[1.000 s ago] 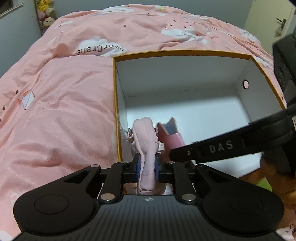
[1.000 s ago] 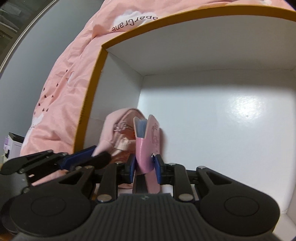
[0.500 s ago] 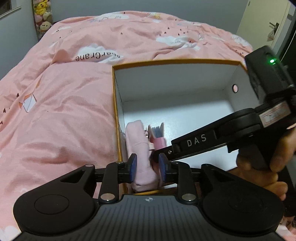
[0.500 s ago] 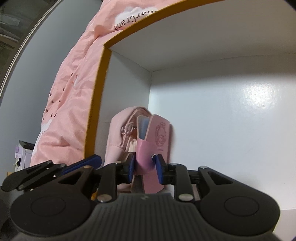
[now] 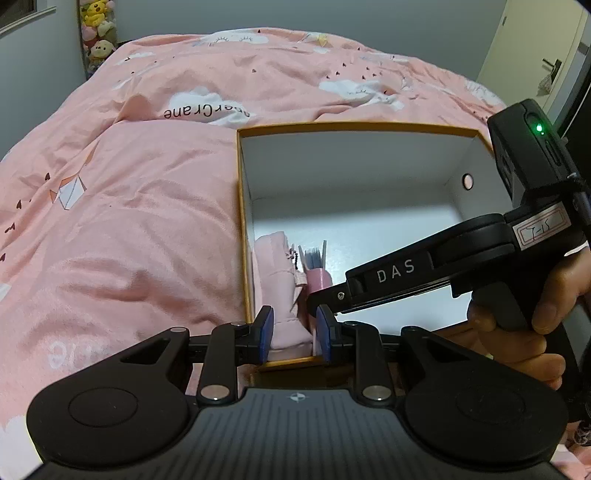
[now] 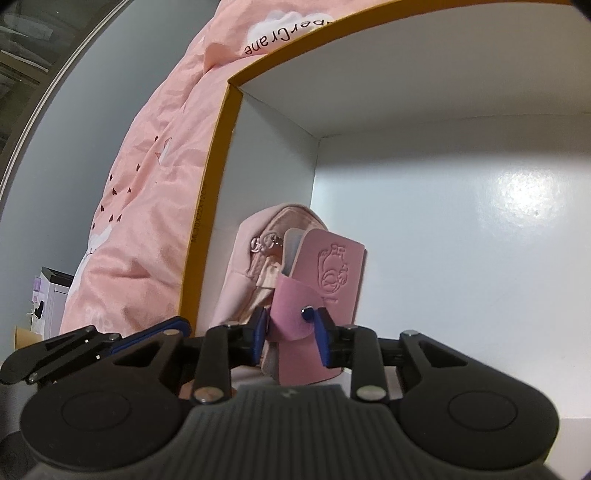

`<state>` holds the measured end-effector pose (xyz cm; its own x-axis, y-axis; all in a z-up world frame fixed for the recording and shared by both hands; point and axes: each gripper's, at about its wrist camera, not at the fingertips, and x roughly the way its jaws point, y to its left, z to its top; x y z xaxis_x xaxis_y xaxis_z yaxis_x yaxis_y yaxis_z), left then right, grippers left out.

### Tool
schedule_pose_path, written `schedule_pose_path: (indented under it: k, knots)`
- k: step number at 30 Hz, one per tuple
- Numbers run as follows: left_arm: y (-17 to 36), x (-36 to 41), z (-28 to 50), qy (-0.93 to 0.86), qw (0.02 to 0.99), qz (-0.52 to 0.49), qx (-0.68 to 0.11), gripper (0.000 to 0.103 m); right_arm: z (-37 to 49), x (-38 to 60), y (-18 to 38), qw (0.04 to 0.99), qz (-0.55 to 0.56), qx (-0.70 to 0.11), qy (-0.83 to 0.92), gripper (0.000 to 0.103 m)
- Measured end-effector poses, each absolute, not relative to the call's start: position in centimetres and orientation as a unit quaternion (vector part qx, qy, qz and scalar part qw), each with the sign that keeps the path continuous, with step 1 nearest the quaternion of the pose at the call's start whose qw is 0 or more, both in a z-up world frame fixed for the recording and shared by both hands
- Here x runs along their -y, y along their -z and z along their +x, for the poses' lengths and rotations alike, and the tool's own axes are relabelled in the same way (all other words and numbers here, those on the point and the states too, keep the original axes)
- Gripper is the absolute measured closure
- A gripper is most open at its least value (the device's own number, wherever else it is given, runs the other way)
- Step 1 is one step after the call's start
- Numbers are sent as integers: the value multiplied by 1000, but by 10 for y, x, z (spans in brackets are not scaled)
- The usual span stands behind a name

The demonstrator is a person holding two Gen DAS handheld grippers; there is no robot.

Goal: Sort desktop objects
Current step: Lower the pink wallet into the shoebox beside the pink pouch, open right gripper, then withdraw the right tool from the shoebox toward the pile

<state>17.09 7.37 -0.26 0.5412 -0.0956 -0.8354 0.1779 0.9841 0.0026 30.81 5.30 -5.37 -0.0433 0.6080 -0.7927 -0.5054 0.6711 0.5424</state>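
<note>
Right under my left gripper [image 5: 294, 334] the blue pads stand slightly apart, one on either side of the pale pink pouch [image 5: 280, 280], clear of it, so I have let go of it. The pouch stands upright in the near left corner of the box [image 5: 369, 127], leaning against the left wall.

Just beside it, my right gripper [image 6: 290, 341] reaches down into the same corner. Its jaws are opening, and the pink card holder [image 6: 317, 295] sits between the pads; the left pad shows a small gap, and I cannot tell whether the right one still touches the flap by the blue snap. The card holder stands on end against the pouch, with blue cards poking out of its top. My right hand [image 5: 532, 325] wraps the black handle marked DAS.

Further in, the white floor of the box is bare and shiny, ringed by white walls with a yellow rim and a round hole in the right wall. Beyond the box lies the pink quilt [image 5: 147, 221] with its cloud print, and soft toys [image 5: 98, 33] stand against the grey wall.
</note>
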Motion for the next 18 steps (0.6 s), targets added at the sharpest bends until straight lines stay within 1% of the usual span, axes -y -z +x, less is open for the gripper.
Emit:
schedule_pose_path:
  k: [5, 9, 12, 15, 18]
  knots:
    - [-3, -74, 163, 81, 886, 46, -454, 74, 304, -48, 46, 694, 44, -588, -414, 71]
    - [-16, -75, 140, 66, 912, 72, -398, 74, 298, -40, 33, 709, 38, -559, -429, 70]
    - [-29, -78, 118, 36, 926, 112, -360, 74, 294, -34, 27, 719, 35, -543, -433, 69]
    - [-41, -88, 97, 6, 931, 150, -334, 74, 287, -30, 20, 725, 34, -529, -439, 69]
    - [-49, -108, 81, -3, 934, 151, -323, 74, 279, -25, 13, 731, 37, -515, -447, 69]
